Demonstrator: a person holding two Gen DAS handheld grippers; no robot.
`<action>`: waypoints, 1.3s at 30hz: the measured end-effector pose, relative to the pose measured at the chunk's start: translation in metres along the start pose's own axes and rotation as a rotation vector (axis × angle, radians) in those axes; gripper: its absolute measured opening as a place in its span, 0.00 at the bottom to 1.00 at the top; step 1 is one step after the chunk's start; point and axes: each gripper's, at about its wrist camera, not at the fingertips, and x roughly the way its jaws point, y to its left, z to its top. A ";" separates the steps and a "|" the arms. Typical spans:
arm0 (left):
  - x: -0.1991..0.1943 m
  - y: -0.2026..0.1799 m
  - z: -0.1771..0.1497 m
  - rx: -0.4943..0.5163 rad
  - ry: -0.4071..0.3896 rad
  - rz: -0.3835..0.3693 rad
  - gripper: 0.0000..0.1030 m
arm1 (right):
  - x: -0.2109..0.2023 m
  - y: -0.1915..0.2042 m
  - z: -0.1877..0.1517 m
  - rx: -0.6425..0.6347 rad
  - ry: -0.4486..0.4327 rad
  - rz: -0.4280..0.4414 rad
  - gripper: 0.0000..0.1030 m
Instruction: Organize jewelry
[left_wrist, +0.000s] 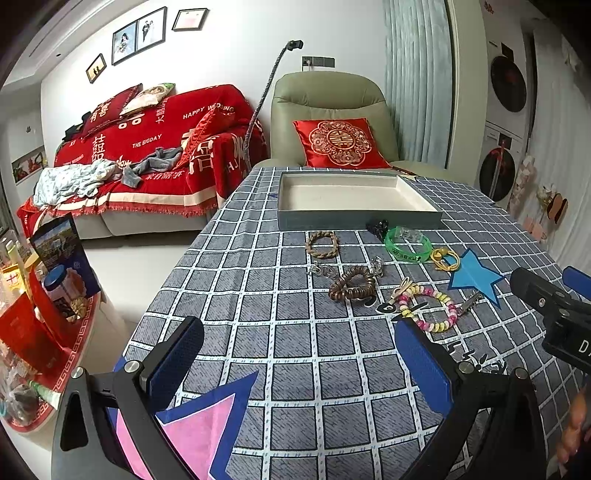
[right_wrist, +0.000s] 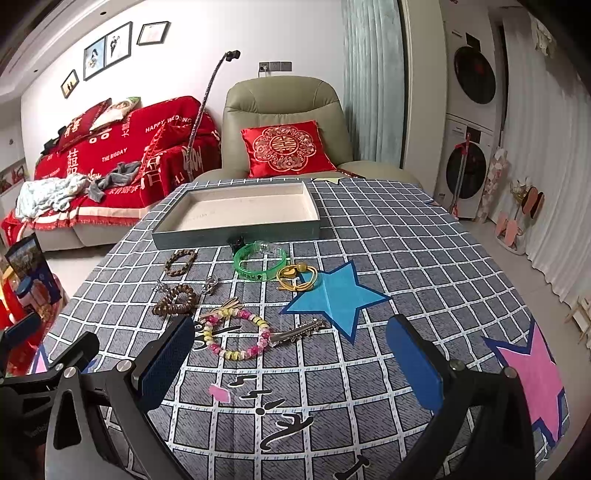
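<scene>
Lying mid-frame on the checked desk (right_wrist: 369, 236): pastel bead bracelet (right_wrist: 236, 334), brown coil tie (right_wrist: 176, 300), green bangle (right_wrist: 258, 260), gold loops (right_wrist: 297, 277), metal clip (right_wrist: 299, 330). Grey tray (right_wrist: 236, 230) sits beyond, upper centre. Left claw (left_wrist: 299, 363) and right claw (right_wrist: 291, 360) hover spread wide, holding nothing.

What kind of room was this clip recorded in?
Most likely a home living room: a sofa under a red throw, a green armchair behind the checked table, and stacked washing machines beside it.
</scene>
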 end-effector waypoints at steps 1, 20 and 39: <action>0.000 0.000 0.000 0.001 0.000 0.001 1.00 | 0.000 0.000 0.000 0.002 -0.001 0.001 1.00; -0.003 -0.003 0.000 0.014 -0.008 0.008 1.00 | -0.008 -0.001 0.001 0.016 -0.018 0.006 1.00; -0.004 -0.002 -0.001 0.010 -0.008 0.009 1.00 | -0.008 -0.001 0.001 0.018 -0.020 0.010 1.00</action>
